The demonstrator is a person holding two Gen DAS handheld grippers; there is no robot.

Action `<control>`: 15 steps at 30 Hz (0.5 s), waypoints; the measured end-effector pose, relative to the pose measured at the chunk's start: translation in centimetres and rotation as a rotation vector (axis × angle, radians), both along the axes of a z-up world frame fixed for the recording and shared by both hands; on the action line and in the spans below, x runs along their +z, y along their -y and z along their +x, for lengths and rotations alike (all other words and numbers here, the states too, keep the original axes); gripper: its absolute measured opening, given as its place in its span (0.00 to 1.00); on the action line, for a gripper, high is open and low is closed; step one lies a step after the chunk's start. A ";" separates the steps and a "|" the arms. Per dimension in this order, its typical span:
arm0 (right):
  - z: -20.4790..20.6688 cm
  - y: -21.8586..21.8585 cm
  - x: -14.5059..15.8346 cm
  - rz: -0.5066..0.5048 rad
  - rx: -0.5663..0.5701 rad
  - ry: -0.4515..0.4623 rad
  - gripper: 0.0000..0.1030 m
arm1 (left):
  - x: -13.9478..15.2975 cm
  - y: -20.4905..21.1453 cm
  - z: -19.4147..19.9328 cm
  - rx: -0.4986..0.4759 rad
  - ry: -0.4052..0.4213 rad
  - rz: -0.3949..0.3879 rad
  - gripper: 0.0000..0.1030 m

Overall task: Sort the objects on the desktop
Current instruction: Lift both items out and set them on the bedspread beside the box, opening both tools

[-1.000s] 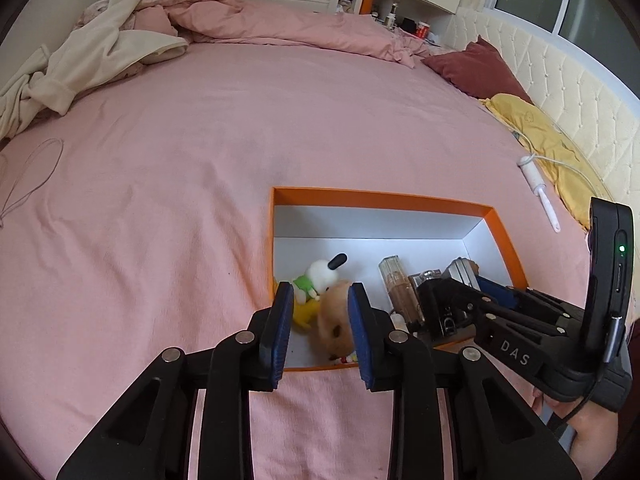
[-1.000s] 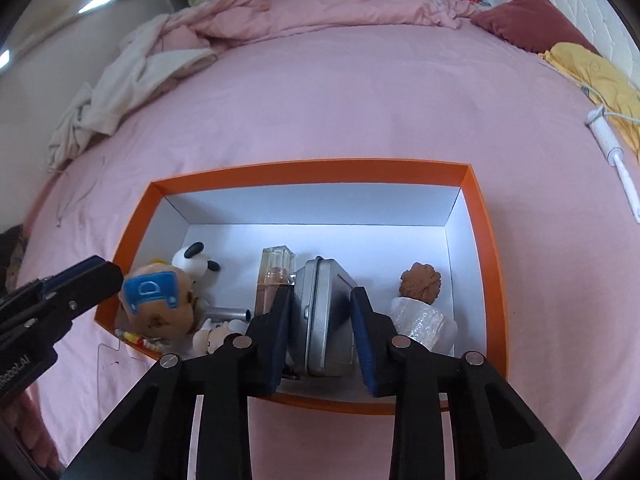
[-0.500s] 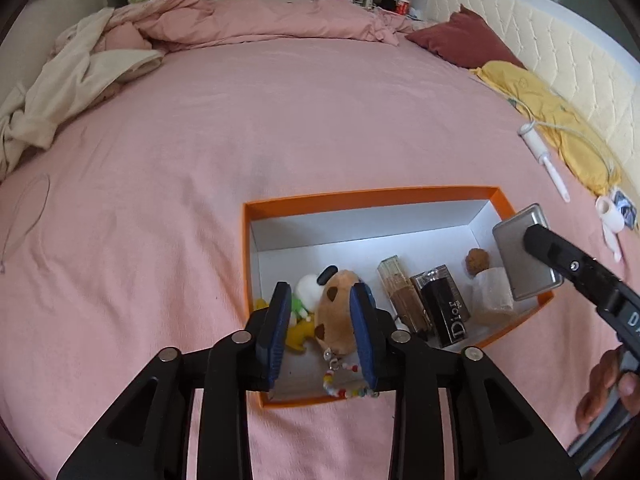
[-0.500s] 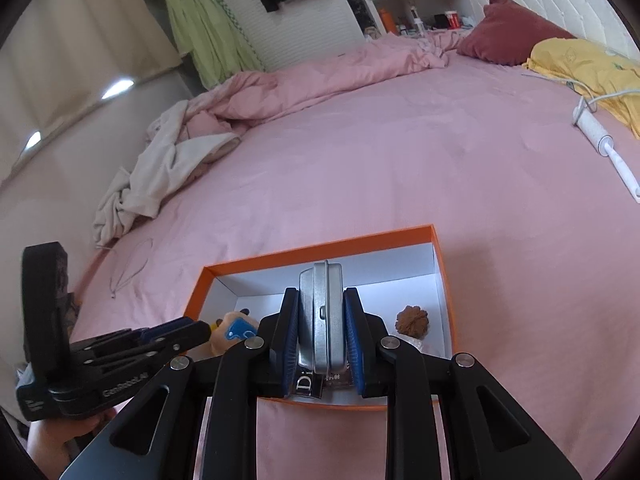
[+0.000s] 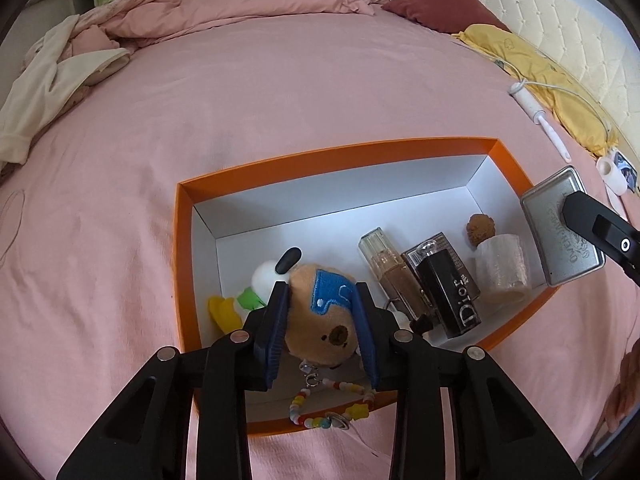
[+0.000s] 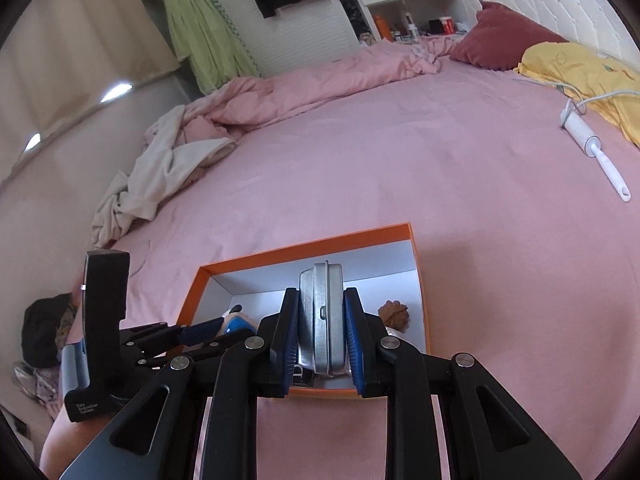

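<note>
An orange box (image 5: 320, 158) with white inner walls lies on the pink bed. My left gripper (image 5: 320, 320) is shut on a brown plush bear keychain (image 5: 324, 324) with a blue patch; its bead chain (image 5: 320, 412) hangs below. It is lifted above the box's near left part. My right gripper (image 6: 322, 330) is shut on a silver tin (image 6: 322, 316), held on edge above the box's (image 6: 304, 248) near rim. The tin also shows in the left wrist view (image 5: 560, 228). In the box lie a white plush dog (image 5: 264, 280), a glass bottle (image 5: 390, 268), a black Dior case (image 5: 452, 292), a brown walnut (image 5: 480, 228) and a white crystal block (image 5: 500, 268).
A white wand with a cable (image 5: 540, 120) lies on the bed to the right, beside a yellow cloth (image 5: 532, 64). Rumpled pink bedding and a cream garment (image 5: 52, 76) lie at the far left. A dark red pillow (image 6: 504, 36) is at the back right.
Both grippers have risen out of the box with their loads. The bear keychain came up from the box floor with its bead chain dangling. The tin was lifted and moved right.
</note>
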State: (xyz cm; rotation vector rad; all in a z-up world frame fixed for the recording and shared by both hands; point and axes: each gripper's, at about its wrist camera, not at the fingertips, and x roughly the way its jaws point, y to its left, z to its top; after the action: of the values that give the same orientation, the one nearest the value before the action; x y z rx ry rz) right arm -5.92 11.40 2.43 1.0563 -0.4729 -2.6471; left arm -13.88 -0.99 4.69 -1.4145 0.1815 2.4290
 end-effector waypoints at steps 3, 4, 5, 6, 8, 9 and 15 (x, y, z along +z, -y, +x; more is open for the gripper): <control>0.2 -0.2 0.0 0.000 -0.004 -0.001 0.20 | 0.5 0.2 0.4 0.011 -0.033 0.023 0.24; 0.2 -0.2 0.0 0.004 -0.005 -0.004 0.20 | 0.6 0.3 0.4 0.014 -0.036 0.030 0.24; 0.3 -0.3 0.0 0.006 -0.007 -0.008 0.20 | 0.6 0.4 0.4 0.020 -0.038 0.038 0.24; 0.4 -0.4 0.1 0.005 -0.010 -0.011 0.20 | 0.8 0.8 0.5 0.029 -0.041 0.054 0.24; 0.6 -0.7 0.2 0.000 -0.015 -0.018 0.20 | 1.1 1.4 0.6 0.046 -0.044 0.088 0.20; 0.7 -0.8 0.3 -0.002 -0.018 -0.022 0.20 | 1.4 1.6 0.6 0.052 -0.041 0.105 0.20; 0.9 -1.1 0.4 -0.010 -0.025 -0.025 0.20 | 1.6 1.6 0.5 0.060 -0.029 0.116 0.20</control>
State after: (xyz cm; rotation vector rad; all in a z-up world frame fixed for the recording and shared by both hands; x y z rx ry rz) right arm -4.97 12.54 2.84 1.0198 -0.4964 -2.6741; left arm -13.40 -2.62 6.29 -1.3530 0.0049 2.4661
